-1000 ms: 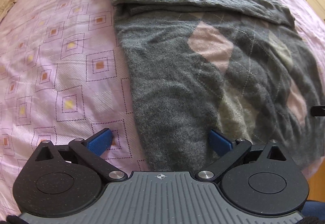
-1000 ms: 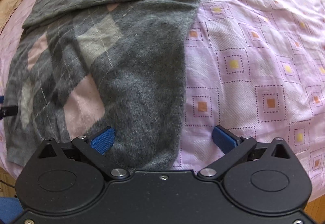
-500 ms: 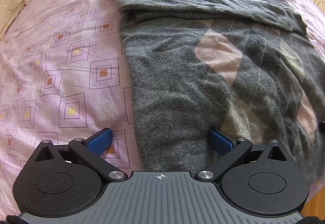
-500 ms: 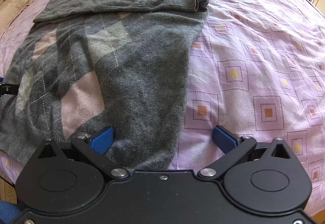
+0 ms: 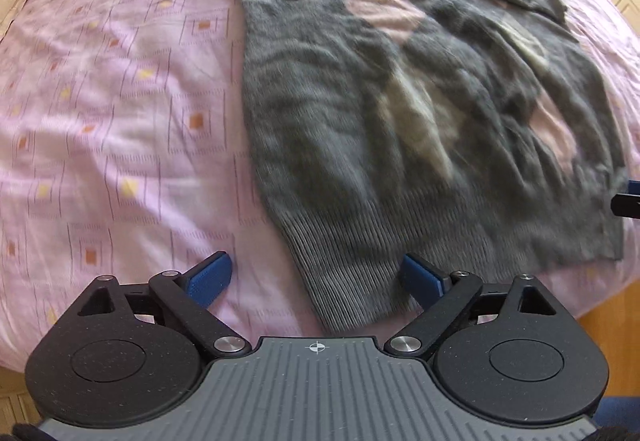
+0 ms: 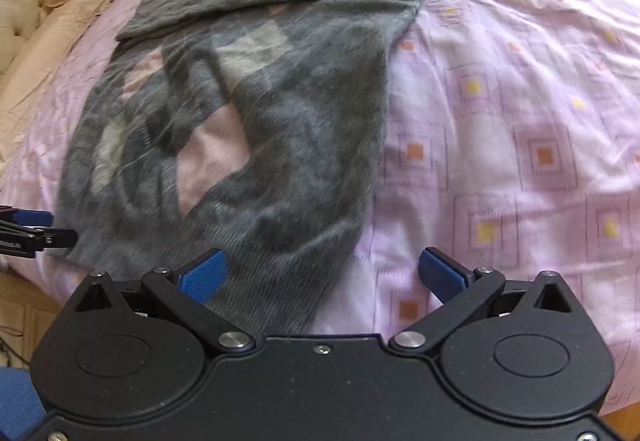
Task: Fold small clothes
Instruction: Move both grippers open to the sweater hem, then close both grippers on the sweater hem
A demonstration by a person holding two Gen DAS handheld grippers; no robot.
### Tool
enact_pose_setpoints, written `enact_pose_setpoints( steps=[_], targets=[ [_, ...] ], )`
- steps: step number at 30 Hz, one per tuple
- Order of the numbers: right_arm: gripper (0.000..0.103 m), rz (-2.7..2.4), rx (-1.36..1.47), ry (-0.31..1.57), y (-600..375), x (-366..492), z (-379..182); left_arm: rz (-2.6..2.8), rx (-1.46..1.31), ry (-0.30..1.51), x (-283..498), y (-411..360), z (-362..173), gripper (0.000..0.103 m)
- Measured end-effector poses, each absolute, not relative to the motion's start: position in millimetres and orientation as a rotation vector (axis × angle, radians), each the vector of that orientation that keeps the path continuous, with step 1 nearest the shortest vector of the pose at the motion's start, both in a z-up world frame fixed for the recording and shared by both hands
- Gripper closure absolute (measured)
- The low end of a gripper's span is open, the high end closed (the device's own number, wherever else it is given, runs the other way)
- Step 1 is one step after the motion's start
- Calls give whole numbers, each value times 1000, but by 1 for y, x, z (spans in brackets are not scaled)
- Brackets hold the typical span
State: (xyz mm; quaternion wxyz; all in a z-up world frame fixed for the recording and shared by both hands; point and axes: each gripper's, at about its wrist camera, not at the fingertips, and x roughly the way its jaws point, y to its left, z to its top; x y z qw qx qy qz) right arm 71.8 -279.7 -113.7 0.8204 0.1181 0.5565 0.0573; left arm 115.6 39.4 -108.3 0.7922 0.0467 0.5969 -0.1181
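- A grey argyle sweater [image 5: 400,113] is laid flat on the bed [image 5: 112,113], its sleeves folded across the far end and its ribbed hem [image 5: 344,265] nearest the cameras.
- The left gripper [image 5: 316,277] is held at the near left corner of the hem, fingers [image 5: 210,275] spread wide and empty; one finger is over the sheet, the other over the knit.
- The right gripper [image 6: 322,275] is held at the near right corner, its fingers [image 6: 202,275] likewise wide apart with nothing gripped, straddling the sweater's right edge.
- The step in hand is judged to be the seizing of both hem corners for a fold towards the far end.
- Both layers of the hem should be caught, and the bed sheet left out of the pinch.
- The corners are best taken at matching points, so that the fold line stays square.
- The lift is best kept low and even, since soft knit is likely to sag and drag the sleeves askew.
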Motion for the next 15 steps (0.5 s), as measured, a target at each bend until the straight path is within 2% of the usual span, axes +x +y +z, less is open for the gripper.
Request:
enact_pose_setpoints(
  steps=[2, 3, 7, 13, 15],
  targets=[
    [1, 149, 258, 1169, -280, 64, -110, -251, 84, 1279, 110, 39, -107, 12],
    [2, 159, 266, 1166, -280, 61, -109, -248, 76, 1274, 109, 38, -107, 16],
    [15, 201, 371, 1162, -287, 53, -108, -248, 45, 1257, 111, 36, -105, 22],
    [19, 237, 407, 1147, -288, 51, -109, -251, 43, 1237, 124, 29, -105, 26],
    [19, 245, 418, 1147, -286, 55, -110, -254, 36, 1230, 128, 30, -106, 32]
  ],
)
